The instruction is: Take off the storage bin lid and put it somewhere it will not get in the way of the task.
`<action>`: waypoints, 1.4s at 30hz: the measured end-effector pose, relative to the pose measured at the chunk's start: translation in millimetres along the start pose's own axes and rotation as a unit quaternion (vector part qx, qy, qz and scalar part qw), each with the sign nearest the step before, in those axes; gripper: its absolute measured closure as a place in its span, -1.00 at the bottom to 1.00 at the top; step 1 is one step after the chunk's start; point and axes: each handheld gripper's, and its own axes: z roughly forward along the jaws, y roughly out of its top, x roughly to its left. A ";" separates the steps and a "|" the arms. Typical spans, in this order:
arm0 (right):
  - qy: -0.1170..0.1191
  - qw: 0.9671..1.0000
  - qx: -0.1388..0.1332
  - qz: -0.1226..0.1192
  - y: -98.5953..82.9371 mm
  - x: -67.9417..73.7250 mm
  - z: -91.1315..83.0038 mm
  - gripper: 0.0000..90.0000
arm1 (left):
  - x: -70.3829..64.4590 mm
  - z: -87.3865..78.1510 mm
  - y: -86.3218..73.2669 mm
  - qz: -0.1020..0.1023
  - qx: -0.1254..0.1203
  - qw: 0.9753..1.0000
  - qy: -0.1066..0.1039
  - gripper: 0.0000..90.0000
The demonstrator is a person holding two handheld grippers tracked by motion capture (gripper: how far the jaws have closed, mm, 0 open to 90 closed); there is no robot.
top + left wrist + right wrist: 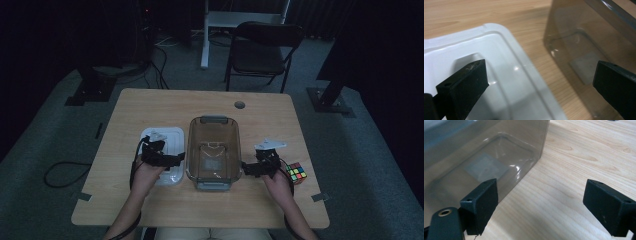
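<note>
A clear, smoky plastic container (190, 150) stands in the middle of the wooden table (165, 102), with nothing in it but a pale label on its bottom. Its white lid (167, 136) lies flat just left of it. A colourful puzzle cube (295, 172) rests at the right. My left gripper (178, 159) is open over the lid's right edge, pointing at the container. In the left gripper view the left gripper (540, 75) spans lid (499, 65) and container (584, 42). My right gripper (247, 169) is open beside the container's right wall; the right gripper (540, 195) holds nothing next to the container (486, 157).
A round cable hole (240, 105) sits near the table's far edge. A black folding chair (262, 50) and stand bases are on the floor beyond. Bare wood (586, 152) lies to the right of the container.
</note>
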 end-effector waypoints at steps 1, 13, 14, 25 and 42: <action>-0.007 1.000 -0.004 0.002 -1.7 -1.2 -7.7 -0.72 | 3.3 -3.2 -0.5 -0.002 0.000 1.000 0.006 -0.99; -0.025 0.998 -0.053 0.009 -15.9 -13.4 -52.5 -0.74 | 56.9 -35.0 -26.3 -0.040 -0.021 0.997 0.065 -0.99; -0.029 0.998 -0.057 0.010 -17.4 -14.5 -55.9 -0.74 | 61.8 -36.7 -30.2 -0.040 -0.022 0.996 0.072 -0.99; -0.038 0.998 -0.055 0.007 -43.5 -27.0 -83.3 -0.75 | 100.9 -46.0 -68.8 -0.040 0.000 0.993 0.112 -0.99; -0.133 0.988 -0.024 0.080 -93.0 -70.1 -100.5 -0.75 | 125.7 -41.8 -101.3 -0.100 0.038 0.978 0.182 -0.99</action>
